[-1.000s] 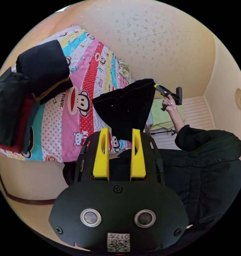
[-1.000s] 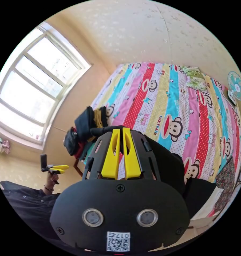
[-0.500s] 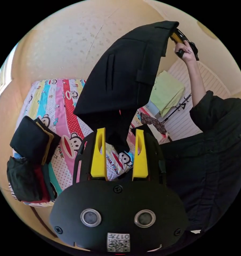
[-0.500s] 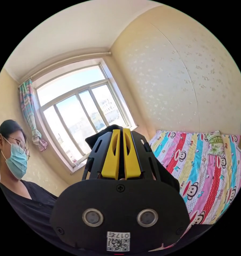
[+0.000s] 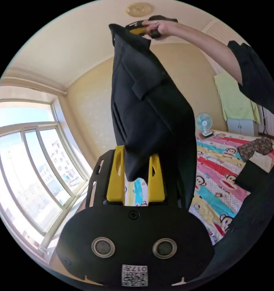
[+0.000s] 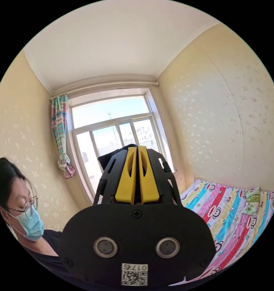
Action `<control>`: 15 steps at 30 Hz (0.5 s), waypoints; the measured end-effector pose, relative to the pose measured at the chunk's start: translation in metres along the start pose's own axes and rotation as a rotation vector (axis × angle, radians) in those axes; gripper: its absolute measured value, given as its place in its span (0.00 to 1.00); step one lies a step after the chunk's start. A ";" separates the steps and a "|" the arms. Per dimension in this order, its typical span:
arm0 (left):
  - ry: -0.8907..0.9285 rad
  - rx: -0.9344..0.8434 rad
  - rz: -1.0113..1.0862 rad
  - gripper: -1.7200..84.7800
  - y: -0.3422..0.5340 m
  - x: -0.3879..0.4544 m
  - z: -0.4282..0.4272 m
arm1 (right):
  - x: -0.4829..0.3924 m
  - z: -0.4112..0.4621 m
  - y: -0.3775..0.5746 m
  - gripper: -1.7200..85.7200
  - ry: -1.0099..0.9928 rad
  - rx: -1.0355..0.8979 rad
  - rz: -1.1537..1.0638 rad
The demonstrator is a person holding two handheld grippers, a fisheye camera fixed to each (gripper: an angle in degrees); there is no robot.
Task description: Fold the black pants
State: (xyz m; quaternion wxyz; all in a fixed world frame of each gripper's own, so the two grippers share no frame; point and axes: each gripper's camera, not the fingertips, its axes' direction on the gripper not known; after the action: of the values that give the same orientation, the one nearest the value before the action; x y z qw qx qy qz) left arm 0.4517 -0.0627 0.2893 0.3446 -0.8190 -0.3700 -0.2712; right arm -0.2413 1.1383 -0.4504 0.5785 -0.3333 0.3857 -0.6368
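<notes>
Left gripper view: the black pants (image 5: 149, 109) hang in the air above the bed (image 5: 221, 182), suspended from their upper edge, which is pinched by the right gripper (image 5: 136, 29) held high in the person's hand (image 5: 161, 26) near the ceiling. The garment drops as a long dark panel with a flap pocket visible on its face, and its lower end reaches down in front of the left gripper (image 5: 136, 157). That gripper's two yellow jaws stand wide apart, one on either side of the hanging hem; the cloth lies between and just ahead of them, and whether it touches either jaw cannot be told, but the jaws do not press on it. A window (image 5: 27, 163) is at the left of this view, a small fan (image 5: 203, 122) stands at the far side of the bed, and a light green cloth (image 5: 235, 100) hangs against the wall beyond it. Right gripper view: the right gripper (image 6: 136, 151) has its yellow jaws drawn close together with only a thin dark line between them, and a fold of the black pants (image 6: 112, 155) shows just behind the jaw tips, clamped there. The window (image 6: 112, 130) with a striped curtain (image 6: 61, 133) lies behind it, the person (image 6: 21, 206) is at lower left, and the striped cartoon-print bed (image 6: 234, 212) at lower right.
</notes>
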 end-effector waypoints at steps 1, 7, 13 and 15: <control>-0.005 0.028 -0.012 0.09 -0.006 0.000 -0.007 | -0.009 -0.008 0.004 0.03 0.033 0.017 -0.036; 0.246 0.287 -0.538 0.04 -0.043 -0.098 -0.072 | 0.008 -0.087 0.034 0.03 0.039 0.109 -0.035; 0.585 0.509 -0.754 0.04 -0.081 -0.181 -0.087 | 0.032 -0.169 0.079 0.03 -0.006 0.219 -0.012; 0.607 0.542 -0.721 0.04 -0.108 -0.182 -0.097 | 0.035 -0.187 0.093 0.03 0.011 0.236 0.020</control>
State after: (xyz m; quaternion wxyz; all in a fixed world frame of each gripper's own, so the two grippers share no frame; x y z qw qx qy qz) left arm 0.2422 -0.1607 0.2614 0.5200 -0.4067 -0.5680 -0.4915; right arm -0.3636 1.1201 -0.6230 0.6180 -0.2557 0.3146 -0.6736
